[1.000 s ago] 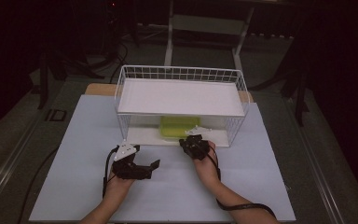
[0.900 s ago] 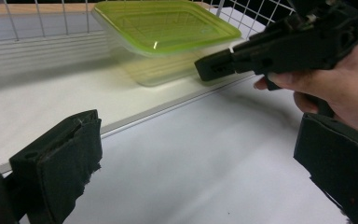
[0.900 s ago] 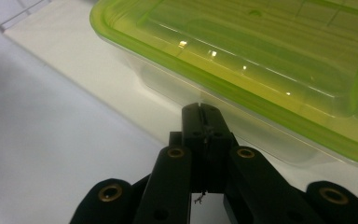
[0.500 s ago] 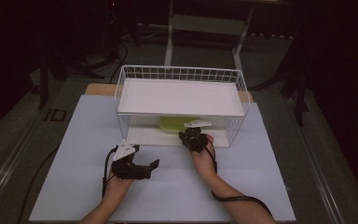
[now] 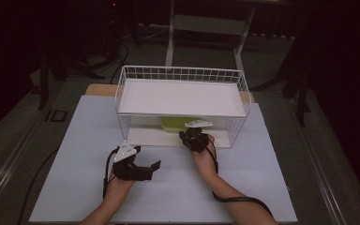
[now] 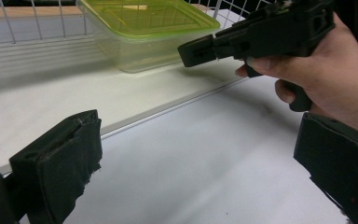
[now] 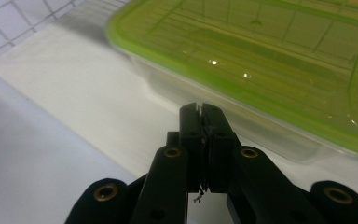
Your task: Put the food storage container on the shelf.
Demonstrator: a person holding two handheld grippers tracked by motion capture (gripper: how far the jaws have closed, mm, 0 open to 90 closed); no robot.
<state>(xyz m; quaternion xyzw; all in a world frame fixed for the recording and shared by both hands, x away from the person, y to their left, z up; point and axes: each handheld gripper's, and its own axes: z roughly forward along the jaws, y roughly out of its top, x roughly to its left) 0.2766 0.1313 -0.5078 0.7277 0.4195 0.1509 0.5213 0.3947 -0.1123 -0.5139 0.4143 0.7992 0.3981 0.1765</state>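
1. Black and wide apart, the jaws of the left hand-held gripper (image 5: pixel 143 169) stand open above the pale surface (image 5: pixel 75 187), holding nothing; in the left gripper view its two padded jaws sit at the lower corners with bare sheet between them.
2. Beside it, further forward, the right hand-held gripper (image 5: pixel 194 137) sits in the person's right hand (image 5: pixel 205 157) at the open front of the white wire rack (image 5: pixel 126 75).
3. Its jaws are pressed together with nothing between them, as the right gripper view shows, the tips (image 7: pixel 200 112) pointing at the near side wall of the container, close to it; I cannot tell whether they touch.
4. Just beyond those tips lies a clear plastic food container with a green lid (image 7: pixel 261 60), lid on, resting flat on the rack's white lower shelf (image 6: pixel 37 93).
5. From above, the container (image 5: pixel 173 124) sits under the rack's upper white shelf (image 5: pixel 180 96), near the middle and toward the front.
6. Behind the rack stand a metal frame (image 5: pixel 206 23) and a dark floor.
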